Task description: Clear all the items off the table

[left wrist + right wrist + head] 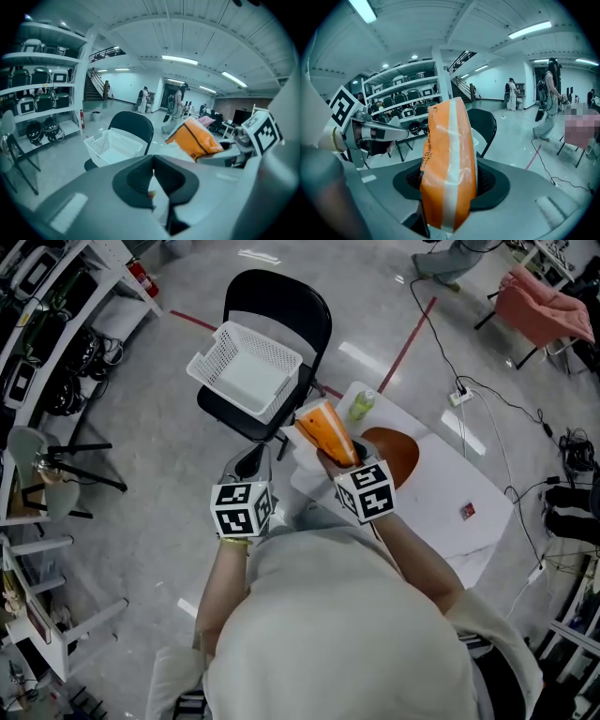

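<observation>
The orange bag [326, 430] is clamped in the right tongs [334, 456], near the basket [267, 341]; the left tongs [251, 463] are pressed together.

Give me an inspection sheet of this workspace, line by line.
Surface: white table beside chair.
Job's things: orange packet lifted; green bottle, brown round item and small red item on table; white basket on chair.
Clutter: nothing seen.
Grippers: left claw shut, empty; right claw shut on orange packet.
Cables: cords and power strip on floor.
Surroundings: shelves, people behind.
</observation>
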The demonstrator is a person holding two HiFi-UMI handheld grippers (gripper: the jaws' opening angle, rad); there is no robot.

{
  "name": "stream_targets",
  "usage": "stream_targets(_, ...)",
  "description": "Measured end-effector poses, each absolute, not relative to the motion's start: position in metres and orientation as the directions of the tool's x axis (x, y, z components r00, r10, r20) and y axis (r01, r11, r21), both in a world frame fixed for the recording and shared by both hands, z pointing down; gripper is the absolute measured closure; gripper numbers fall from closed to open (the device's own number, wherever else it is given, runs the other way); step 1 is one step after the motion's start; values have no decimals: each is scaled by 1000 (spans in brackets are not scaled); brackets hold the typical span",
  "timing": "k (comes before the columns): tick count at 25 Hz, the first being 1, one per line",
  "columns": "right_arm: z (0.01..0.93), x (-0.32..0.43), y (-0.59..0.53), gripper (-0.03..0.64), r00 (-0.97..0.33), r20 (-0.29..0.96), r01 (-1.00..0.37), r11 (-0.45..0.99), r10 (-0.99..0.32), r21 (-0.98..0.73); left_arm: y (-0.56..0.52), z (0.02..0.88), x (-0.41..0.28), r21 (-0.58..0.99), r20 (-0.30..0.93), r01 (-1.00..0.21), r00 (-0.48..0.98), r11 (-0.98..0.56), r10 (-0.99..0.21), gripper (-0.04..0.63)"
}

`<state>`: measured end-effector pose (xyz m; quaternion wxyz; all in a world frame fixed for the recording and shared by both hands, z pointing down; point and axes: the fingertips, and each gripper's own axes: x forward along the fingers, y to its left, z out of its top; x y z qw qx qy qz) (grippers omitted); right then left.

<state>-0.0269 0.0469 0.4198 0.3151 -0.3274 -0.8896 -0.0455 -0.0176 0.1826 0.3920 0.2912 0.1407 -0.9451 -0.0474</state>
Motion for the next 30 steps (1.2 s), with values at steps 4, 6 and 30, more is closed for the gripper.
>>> stream_targets(4,419,-31,52,396,-584,592,620,776,556,-117,196,395,-19,180,539,-205,-797,962,-270,586)
stream_targets(6,417,-31,56,396,-582,594,622,774,556,-116,203,397,-19,186,543,-191,-797,964,-263,586)
stream_targets(30,423,-110,93,396,-612,626,549,829,484,-105,251,401,-128,208,537,-241,-782,948,-316,586)
